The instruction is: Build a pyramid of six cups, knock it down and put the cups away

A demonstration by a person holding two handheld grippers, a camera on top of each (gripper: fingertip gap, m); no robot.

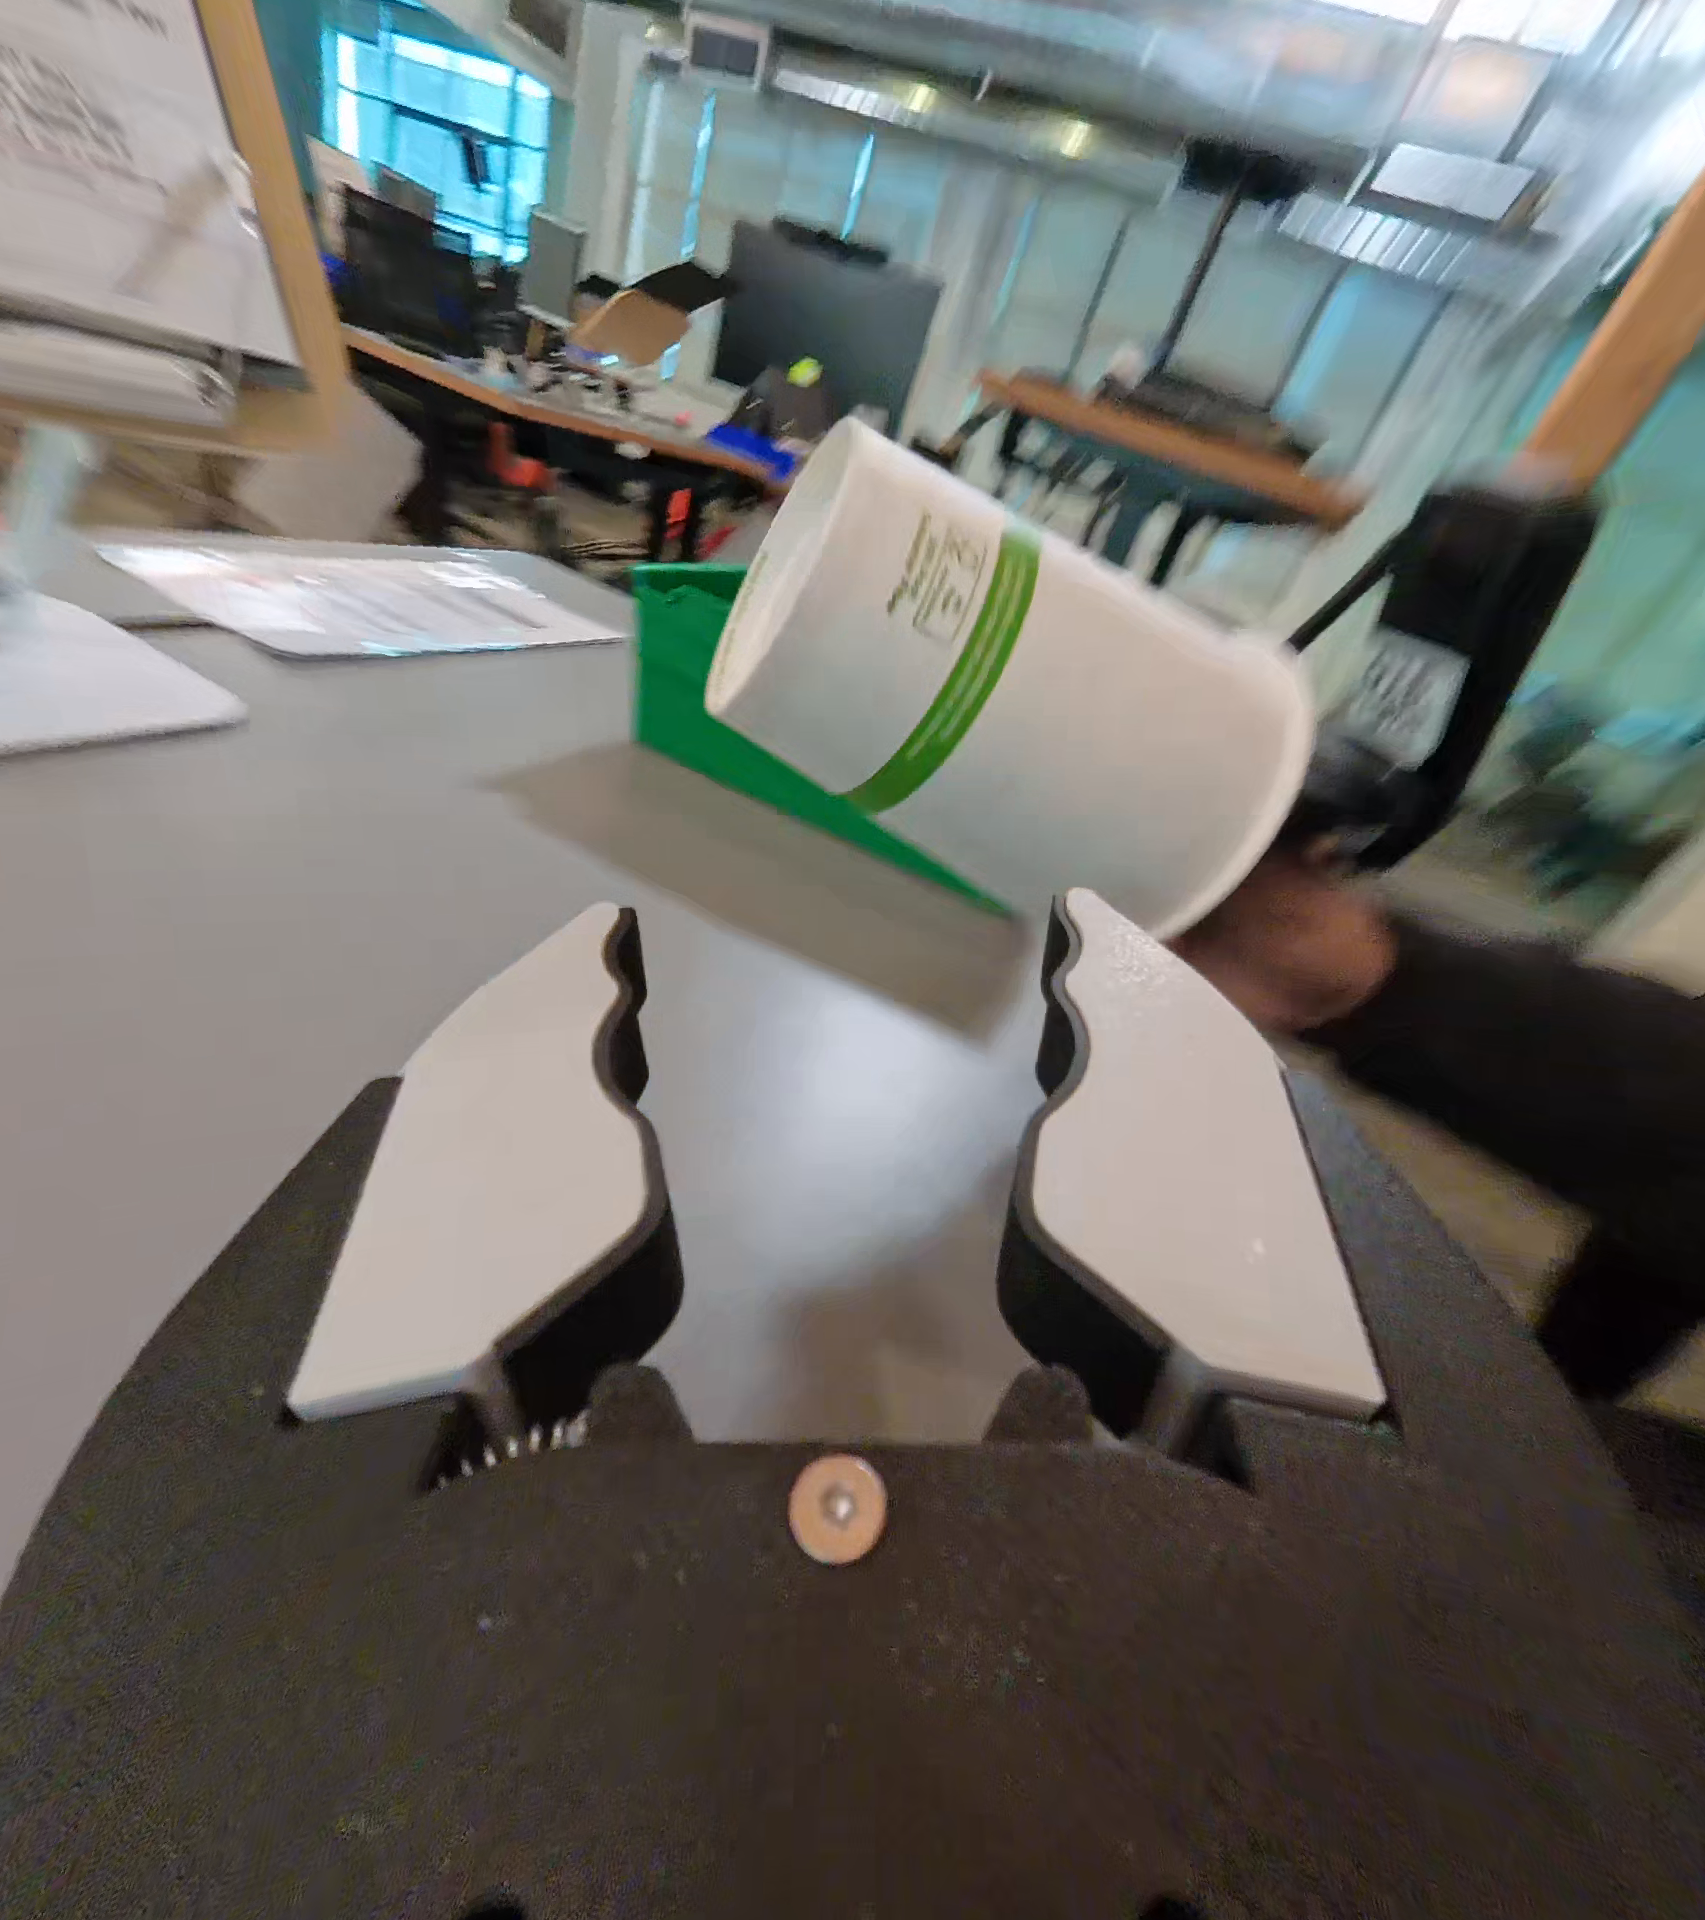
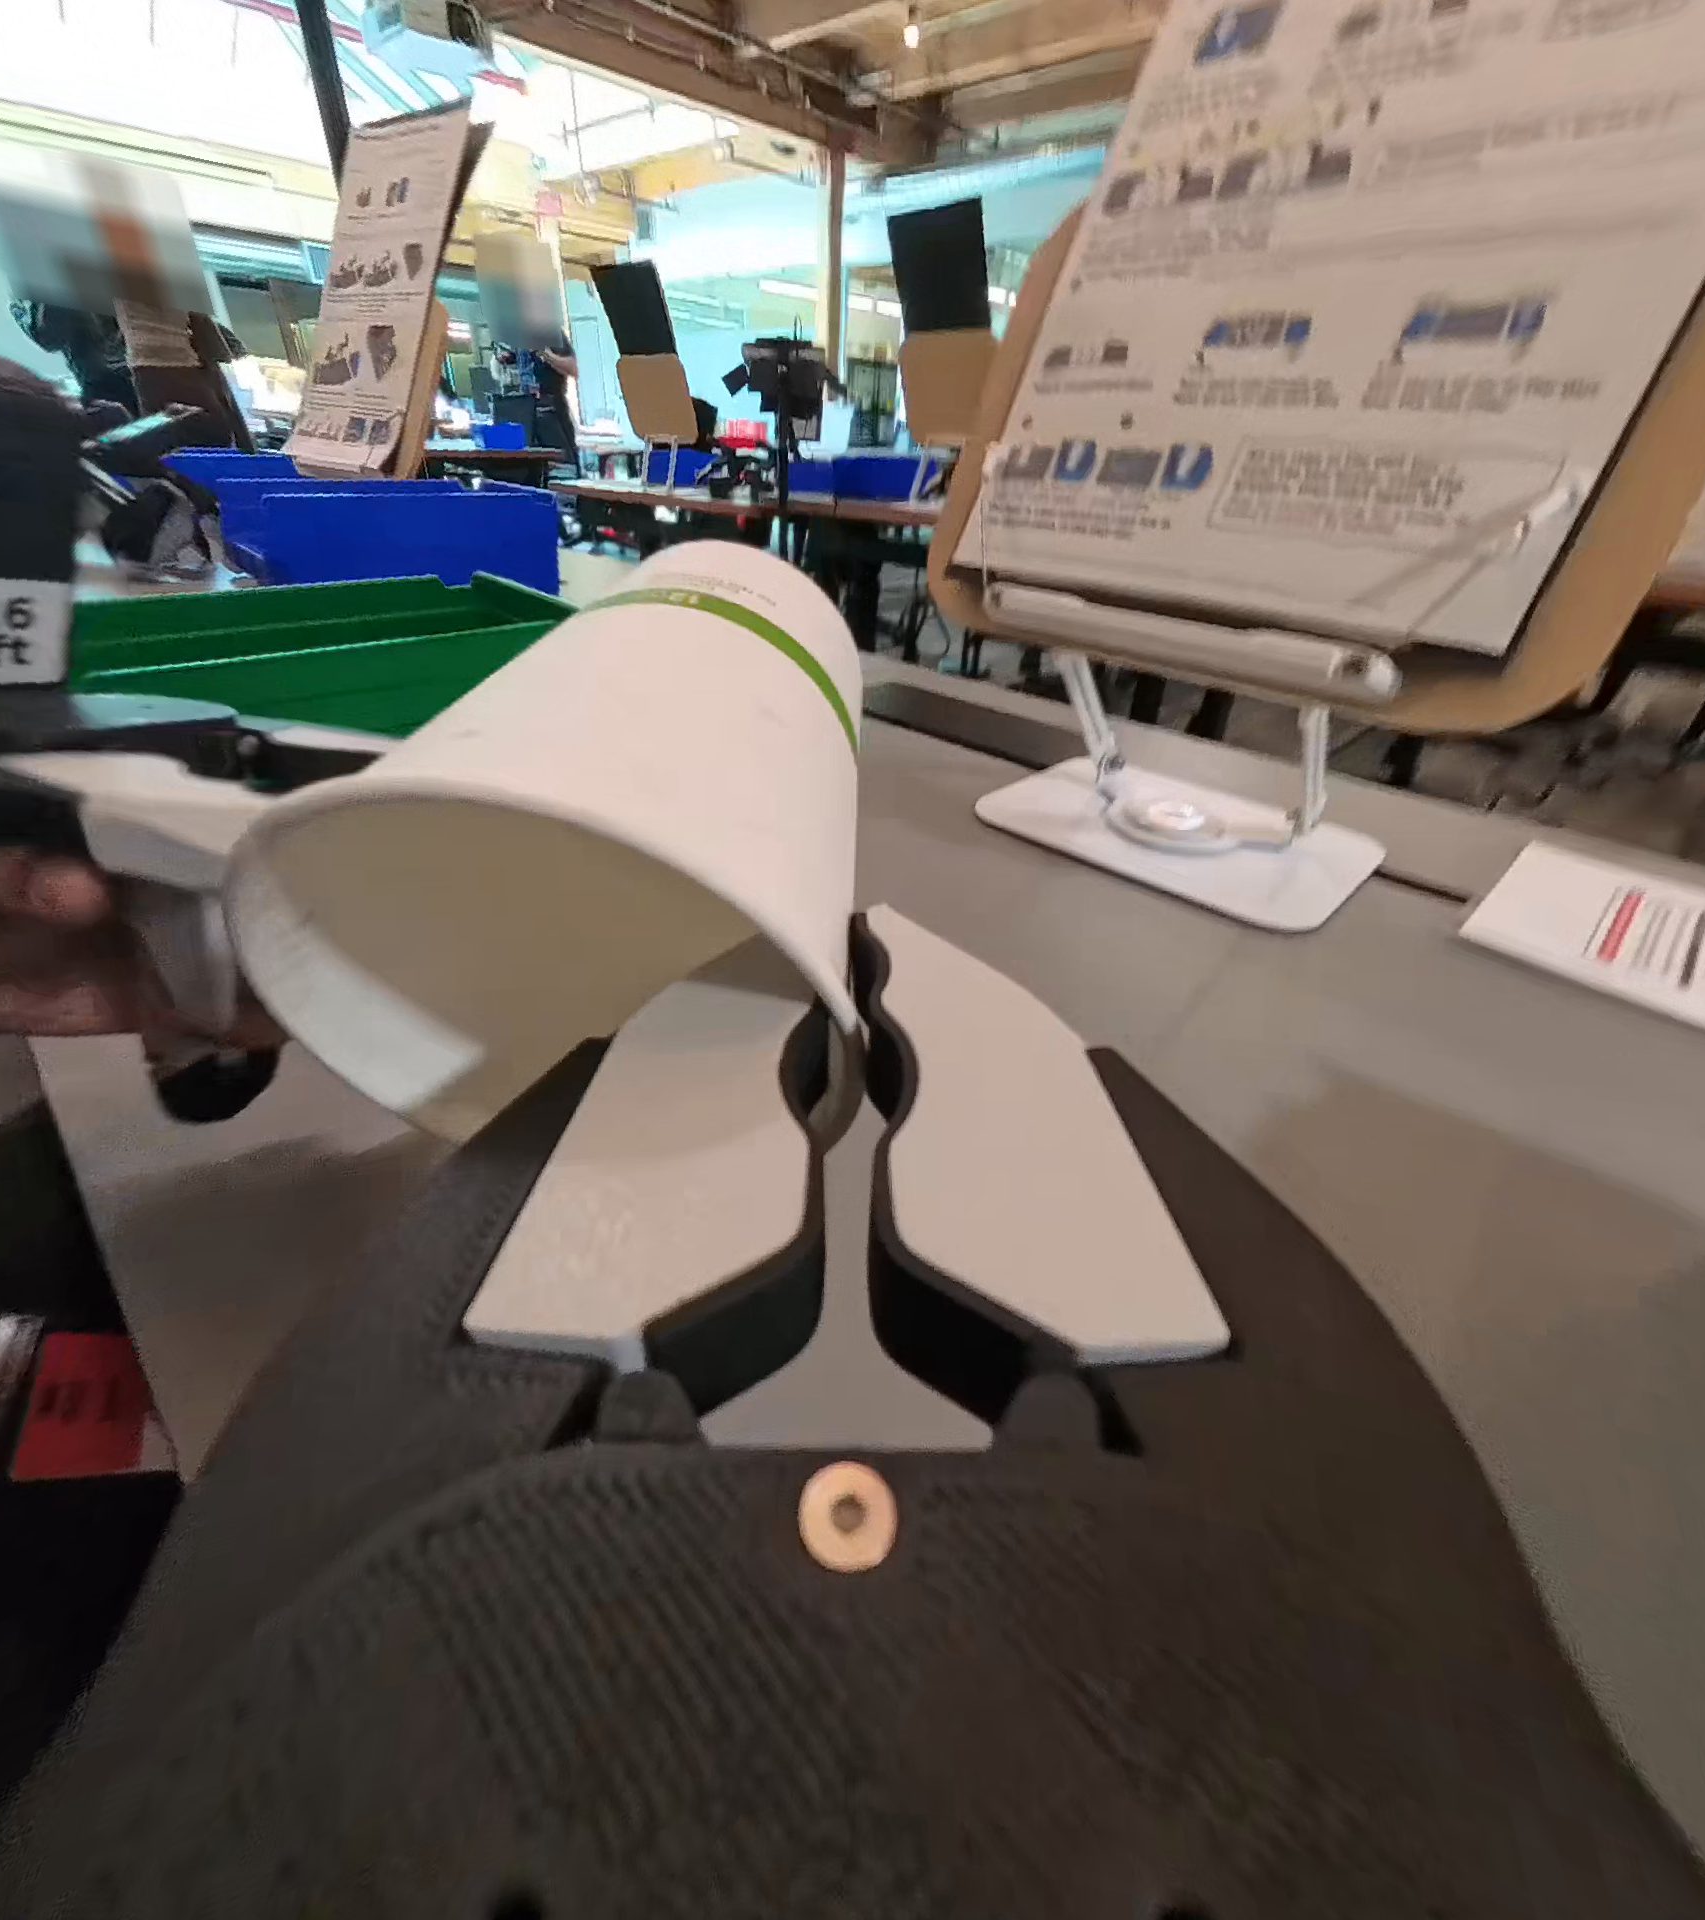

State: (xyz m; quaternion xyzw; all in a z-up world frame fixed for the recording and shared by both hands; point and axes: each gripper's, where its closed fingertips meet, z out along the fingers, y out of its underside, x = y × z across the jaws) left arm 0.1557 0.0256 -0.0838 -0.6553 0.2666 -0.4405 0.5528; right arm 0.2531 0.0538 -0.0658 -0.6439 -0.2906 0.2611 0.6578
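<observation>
**A:** so what's your right claw (image 2: 853,940) doing there? Looks clamped to me.

**B:** yep, you've got it pinched shut on the wall of the white paper cup (image 2: 567,821) right at the rim. One finger sits inside the mouth, the other outside. The cup is tipped on its side up off the grey surface (image 2: 1347,1091), mouth facing back at your right wrist cam, its base pointing away toward the green bin (image 2: 308,644). The green band runs round the cup near the base end.

**A:** and the left one?

**B:** your left claw (image 1: 843,925) is spread wide with nothing between the fingers. The cup (image 1: 983,675) hangs just ahead of it and to the right, its rim close by the right fingertip; can't tell if they actually touch. The green bin (image 1: 682,675) is right behind the cup from that side.

**A:** anything else around the cup?

**B:** a document stand (image 2: 1347,364) with a printed sheet sits right of the cup on the surface, and a printed card (image 2: 1658,956) lies further right of that. Blue bins (image 2: 391,520) are past the green one.
</observation>
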